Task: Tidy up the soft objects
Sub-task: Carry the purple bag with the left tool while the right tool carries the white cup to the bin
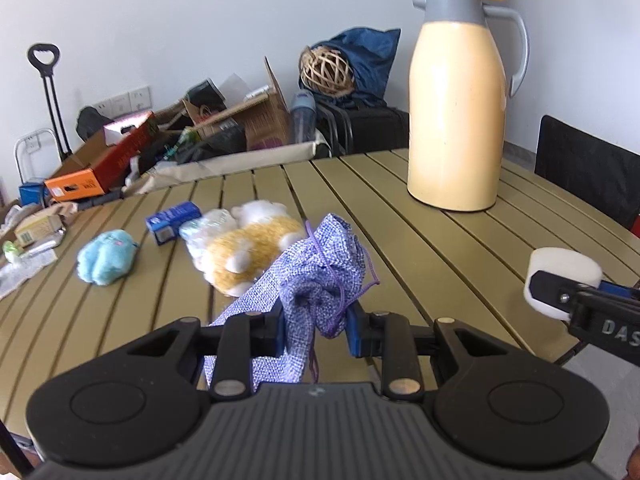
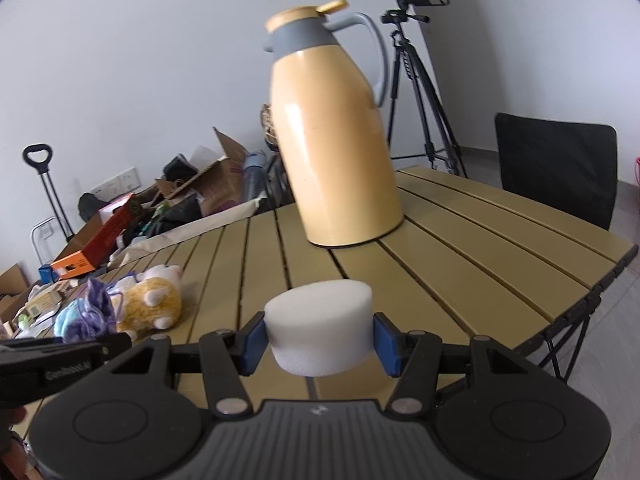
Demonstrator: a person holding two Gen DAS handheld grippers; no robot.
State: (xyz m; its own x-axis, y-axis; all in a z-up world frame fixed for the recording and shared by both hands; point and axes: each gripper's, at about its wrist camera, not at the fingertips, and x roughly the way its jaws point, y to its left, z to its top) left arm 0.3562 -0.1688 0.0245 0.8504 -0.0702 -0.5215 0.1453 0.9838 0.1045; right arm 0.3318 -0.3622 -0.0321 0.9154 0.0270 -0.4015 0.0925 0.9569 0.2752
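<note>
Left wrist view shows the left gripper [image 1: 316, 326] clenched on a purple-and-white woven drawstring pouch [image 1: 320, 268], its cloth bunched and crumpled between the blue pads, a thin purple cord [image 1: 362, 270] looping loose over the folds and a flat flap of the fabric trailing down under the left finger. Just ahead of this gripper and a little to its left lies an orange-and-white plush toy [image 1: 248, 248] on its side on the slatted olive counter [image 1: 420, 220], with a clear crinkled wrapper [image 1: 204, 228] against its far end. Farther left sit a small blue box [image 1: 172, 222] and a light-blue plush [image 1: 106, 258], apart from each other. A tall cream thermos jug [image 1: 456, 108] with a grey collar and handle stands upright ahead to the right, well clear of the pouch. From the right wrist view, the right gripper [image 2: 320, 338] is grasping a white foam cylinder [image 2: 320, 330], squeezed between its two blue pads above the counter's near edge; the same jug stands straight ahead of it. Beyond the counter are open cardboard boxes [image 1: 256, 120] full of clutter, a black chair [image 2: 556, 168] to the right and a tripod [image 2: 420, 88] by the wall.
</note>
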